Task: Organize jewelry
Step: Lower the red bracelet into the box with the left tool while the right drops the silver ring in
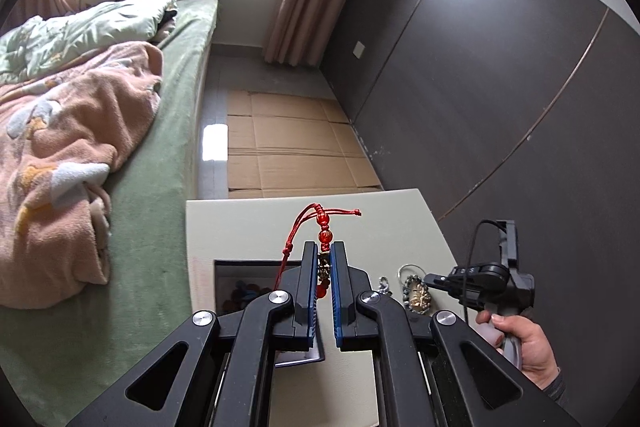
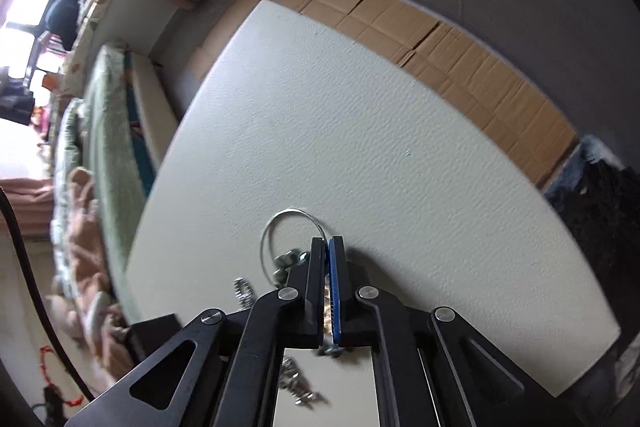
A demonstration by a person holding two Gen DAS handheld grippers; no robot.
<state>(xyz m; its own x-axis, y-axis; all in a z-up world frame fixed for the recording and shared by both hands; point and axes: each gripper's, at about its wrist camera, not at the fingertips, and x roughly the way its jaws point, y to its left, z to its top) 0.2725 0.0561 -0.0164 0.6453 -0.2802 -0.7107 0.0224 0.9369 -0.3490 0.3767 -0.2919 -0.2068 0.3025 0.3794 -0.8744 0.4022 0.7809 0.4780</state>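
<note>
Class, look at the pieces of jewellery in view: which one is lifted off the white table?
The red beaded bracelet, clamped in the left gripper above the table. The grey-green beaded bracelet and small silver chain lie flat.

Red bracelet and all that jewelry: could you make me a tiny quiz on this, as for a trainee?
1. True or false: the left tongs are shut on the red bead bracelet.
2. What do the right tongs pinch? A) a comb B) the wire-loop bead bracelet C) nothing
3. Which open container lies below the left tongs on the white table?

Key: 1 true; 2 B; 3 the box.
</note>
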